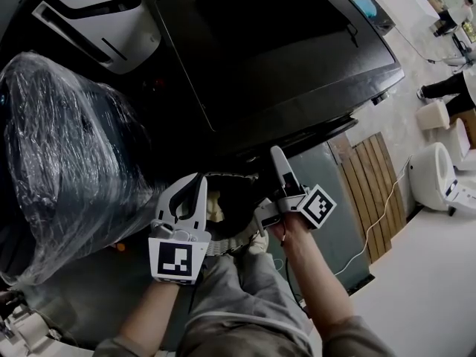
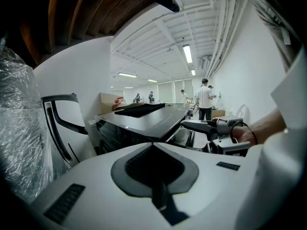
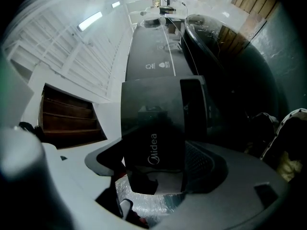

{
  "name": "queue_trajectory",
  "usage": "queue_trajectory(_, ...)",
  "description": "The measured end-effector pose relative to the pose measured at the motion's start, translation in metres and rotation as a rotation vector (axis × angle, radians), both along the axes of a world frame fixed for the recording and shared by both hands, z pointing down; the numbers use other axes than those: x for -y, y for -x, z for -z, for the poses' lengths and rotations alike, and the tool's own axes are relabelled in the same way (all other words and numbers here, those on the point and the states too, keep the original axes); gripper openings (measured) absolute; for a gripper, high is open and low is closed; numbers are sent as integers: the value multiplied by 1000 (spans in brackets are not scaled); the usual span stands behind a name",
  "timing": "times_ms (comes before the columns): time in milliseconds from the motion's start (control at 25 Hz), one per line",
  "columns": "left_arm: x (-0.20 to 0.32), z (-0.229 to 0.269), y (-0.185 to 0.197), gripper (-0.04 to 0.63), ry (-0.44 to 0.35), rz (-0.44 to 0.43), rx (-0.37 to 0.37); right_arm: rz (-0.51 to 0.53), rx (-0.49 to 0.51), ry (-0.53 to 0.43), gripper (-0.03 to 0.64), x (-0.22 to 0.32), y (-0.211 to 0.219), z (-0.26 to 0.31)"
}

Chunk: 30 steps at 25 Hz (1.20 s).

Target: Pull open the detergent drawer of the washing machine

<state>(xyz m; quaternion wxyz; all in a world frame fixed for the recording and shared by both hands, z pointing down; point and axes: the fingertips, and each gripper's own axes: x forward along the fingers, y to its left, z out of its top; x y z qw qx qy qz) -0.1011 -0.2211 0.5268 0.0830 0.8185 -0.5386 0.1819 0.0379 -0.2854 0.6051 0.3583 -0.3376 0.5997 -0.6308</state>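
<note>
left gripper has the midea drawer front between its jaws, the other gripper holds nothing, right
Not quite: the grippers are swapped. The right gripper has the Midea drawer front between its jaws, as the right gripper view shows. The left gripper holds nothing; the left gripper view shows its jaws together and empty, short of the washing machine.

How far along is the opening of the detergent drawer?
Done: the right gripper is at the washing machine and shut on the front of the detergent drawer, the panel with the Midea logo. In hand: the pull. The drawer seems to stand slightly out, but I cannot tell how far. Still to do: drawing it fully open. The left gripper is shut and empty, off to the side.
</note>
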Motion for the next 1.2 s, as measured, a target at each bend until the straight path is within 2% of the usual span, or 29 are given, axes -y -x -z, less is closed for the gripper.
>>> queue_trajectory(1200, -62, 16, -25, 15, 21, -38, 47, -35, -38, 71, 414, -100, -55, -2)
